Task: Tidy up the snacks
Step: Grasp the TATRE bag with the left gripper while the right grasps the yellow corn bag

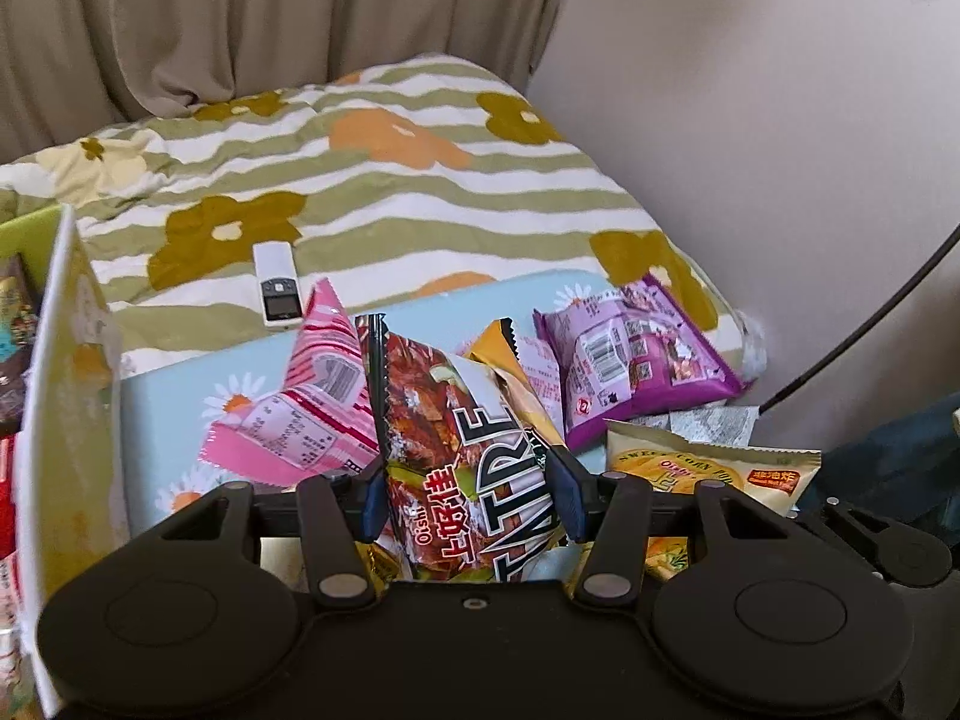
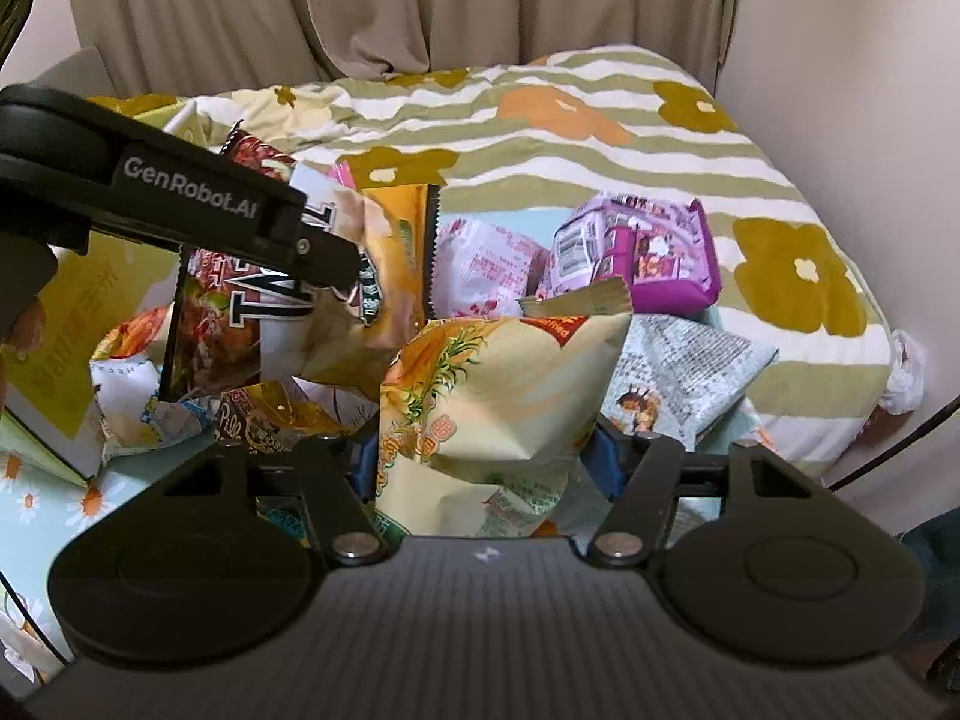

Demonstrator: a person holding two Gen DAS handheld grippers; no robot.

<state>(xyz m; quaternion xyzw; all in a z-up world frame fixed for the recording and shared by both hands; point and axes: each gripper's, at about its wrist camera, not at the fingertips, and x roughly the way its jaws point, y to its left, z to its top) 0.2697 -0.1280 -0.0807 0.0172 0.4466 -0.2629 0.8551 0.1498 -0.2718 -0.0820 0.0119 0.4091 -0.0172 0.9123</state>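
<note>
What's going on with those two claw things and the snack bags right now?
Left gripper: jaws shut on red-brown chip bag. Right gripper: jaws around cream corn-snack bag, pads hidden. Loose packets crowd both; purple bag lies behind.

Light: soft, even, moderately bright; source not visible.
Shadows: faint, diffuse.
Glare: small highlights on the foil snack packets [image 1: 456, 420].
Focus: both views soft; fine print on the packets is unreadable.
Distortion: strong fisheye bending at edges; dark vignette in the corners.
</note>
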